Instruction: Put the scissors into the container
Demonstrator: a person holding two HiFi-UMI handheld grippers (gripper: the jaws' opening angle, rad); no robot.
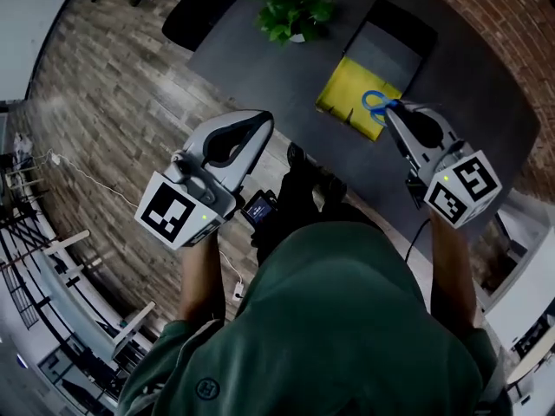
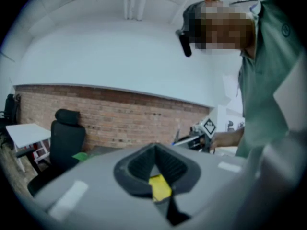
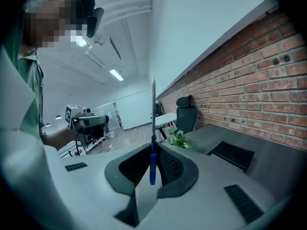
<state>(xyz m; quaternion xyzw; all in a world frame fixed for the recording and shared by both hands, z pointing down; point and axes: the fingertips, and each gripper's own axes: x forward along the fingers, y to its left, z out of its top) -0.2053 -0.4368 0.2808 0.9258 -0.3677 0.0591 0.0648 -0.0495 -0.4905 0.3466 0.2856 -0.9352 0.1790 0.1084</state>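
My right gripper [image 1: 392, 113] is shut on the blue-handled scissors [image 1: 375, 104], holding them in the air over the near edge of a flat yellow container [image 1: 351, 89] on the dark table [image 1: 260, 68]. In the right gripper view the scissors [image 3: 153, 109] stand edge-on between the closed jaws of the right gripper [image 3: 152, 175], blade pointing away. My left gripper [image 1: 263, 121] hovers at the table's near edge, left of the container, jaws together and holding nothing. A small yellow patch shows low between the jaws of the left gripper [image 2: 156, 170].
A black tray [image 1: 395, 35] lies just beyond the yellow container. A potted green plant [image 1: 290, 9] stands at the far side of the table, with a black office chair [image 1: 195, 11] beside it. A brick wall [image 3: 268, 80] runs along the table's right side.
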